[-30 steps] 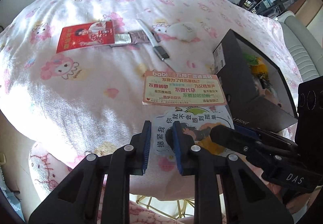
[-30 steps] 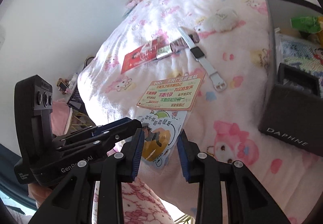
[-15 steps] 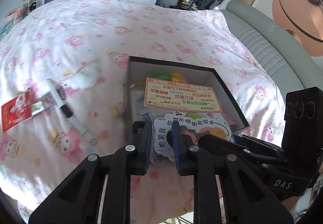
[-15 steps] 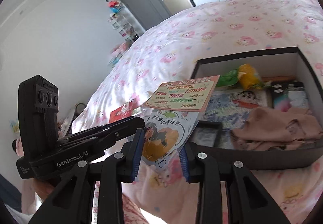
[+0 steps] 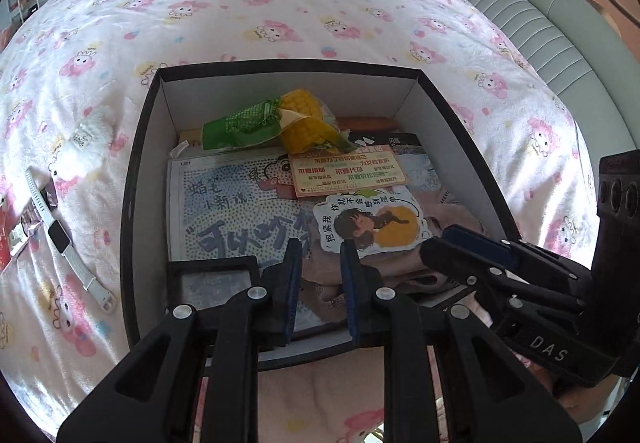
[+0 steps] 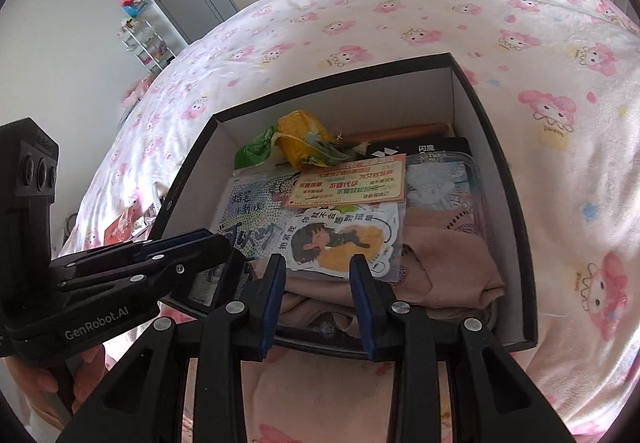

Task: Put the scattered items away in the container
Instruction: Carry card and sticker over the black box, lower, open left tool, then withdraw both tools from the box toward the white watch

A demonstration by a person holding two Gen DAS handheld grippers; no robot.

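Note:
A clear sticker pack [image 5: 368,219] [image 6: 340,239], with an orange card above a cartoon girl, lies face up over the open black box [image 5: 132,203] [image 6: 516,203]. Whether it rests on the pink cloth [image 6: 452,267] I cannot tell. My left gripper [image 5: 320,249] stands above the box's near side, jaws apart, its right pad covering the pack's lower left corner. My right gripper [image 6: 318,263] has the pack's lower edge just beyond its tips, jaws apart and no pad pressing it. Each gripper shows from the side in the other's view.
The box also holds a corn packet [image 5: 304,115], a printed sheet [image 5: 224,211] and a small black frame [image 5: 216,283]. On the pink bedspread left of the box lie a white watch [image 5: 60,239], a white plush [image 5: 86,139] and a red packet [image 6: 120,229]. A grey headboard [image 5: 540,23] runs at right.
Both grippers swung together from the bed's near edge to above the open box. The sticker pack came along between them and now looks smaller, sitting farther from both cameras.

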